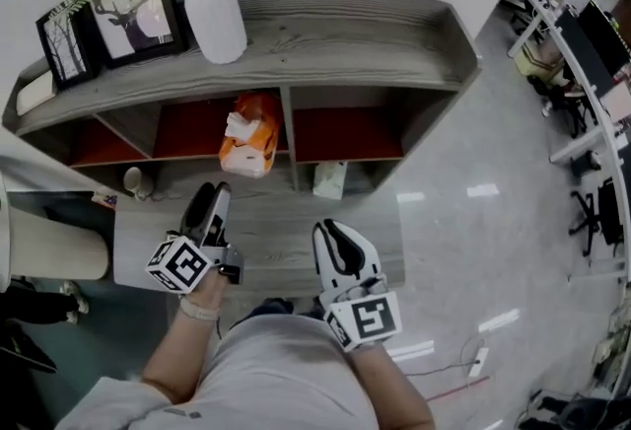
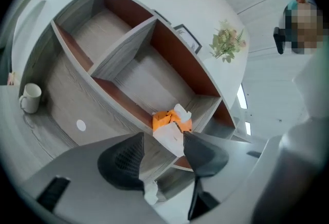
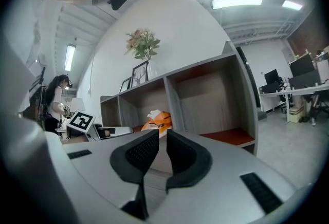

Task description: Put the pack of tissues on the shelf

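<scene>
The orange and white pack of tissues [image 1: 251,137] lies at the front edge of the middle compartment of the grey wooden shelf [image 1: 345,34], beside the right divider. My left gripper [image 1: 212,193] hangs just below and in front of it, open, with nothing between its pads. In the left gripper view the pack [image 2: 169,125] shows beyond the spread jaws of the left gripper [image 2: 163,141]. My right gripper [image 1: 335,233] is held lower and to the right, its pads close together and empty. The right gripper view shows the pack [image 3: 157,121] past the right gripper [image 3: 162,138].
A white vase [image 1: 215,19] with flowers and framed pictures [image 1: 138,19] stand on the shelf top. A mug [image 1: 135,182] and a white packet [image 1: 329,179] sit on the low ledge below. Office desks [image 1: 582,53] are at the far right, and a beige cylinder [image 1: 54,250] is at the left.
</scene>
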`<action>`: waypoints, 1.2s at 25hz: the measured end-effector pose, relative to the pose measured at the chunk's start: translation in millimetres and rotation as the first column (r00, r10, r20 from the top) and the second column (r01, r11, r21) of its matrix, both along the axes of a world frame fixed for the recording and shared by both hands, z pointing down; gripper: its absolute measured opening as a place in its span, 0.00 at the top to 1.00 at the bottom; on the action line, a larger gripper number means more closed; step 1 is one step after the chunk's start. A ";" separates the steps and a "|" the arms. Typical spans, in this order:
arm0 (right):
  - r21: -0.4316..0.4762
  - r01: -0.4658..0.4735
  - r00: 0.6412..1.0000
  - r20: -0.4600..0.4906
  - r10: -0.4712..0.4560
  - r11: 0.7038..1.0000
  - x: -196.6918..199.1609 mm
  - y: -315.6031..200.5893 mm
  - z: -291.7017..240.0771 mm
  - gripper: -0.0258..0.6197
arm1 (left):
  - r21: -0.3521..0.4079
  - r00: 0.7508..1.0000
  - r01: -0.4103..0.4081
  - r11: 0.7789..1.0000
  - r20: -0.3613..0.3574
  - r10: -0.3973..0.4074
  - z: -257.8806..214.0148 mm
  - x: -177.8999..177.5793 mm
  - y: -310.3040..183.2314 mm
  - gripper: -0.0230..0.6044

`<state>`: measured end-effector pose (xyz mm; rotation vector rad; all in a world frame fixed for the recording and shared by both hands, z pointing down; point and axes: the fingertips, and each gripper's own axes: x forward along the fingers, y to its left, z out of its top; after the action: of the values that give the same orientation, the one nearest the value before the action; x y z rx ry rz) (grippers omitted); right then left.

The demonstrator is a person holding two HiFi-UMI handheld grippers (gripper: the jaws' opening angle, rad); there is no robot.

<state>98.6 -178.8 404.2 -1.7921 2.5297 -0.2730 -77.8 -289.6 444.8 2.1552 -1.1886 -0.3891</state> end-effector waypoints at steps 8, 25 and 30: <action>0.015 0.141 0.990 0.027 -0.142 0.990 -42.5 -19.3 -0.5 0.87 | 0.173 0.985 0.001 0.985 0.168 -0.031 -38.4 -27.9 32.7 0.82; 0.039 0.309 0.950 0.038 -0.311 0.950 -94.8 -37.6 -6.7 0.87 | 0.262 0.947 -0.034 0.965 0.318 -0.053 -59.0 -45.3 72.0 0.94; 0.043 0.328 0.944 0.030 -0.330 0.944 -99.9 -37.5 -6.4 0.87 | 0.259 0.942 -0.055 0.964 0.334 -0.035 -58.7 -43.0 78.6 0.94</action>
<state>-1.3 -216.3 397.9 -1.3290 2.7775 -0.2604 -120.8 -211.0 386.2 2.5343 -1.3738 -0.1849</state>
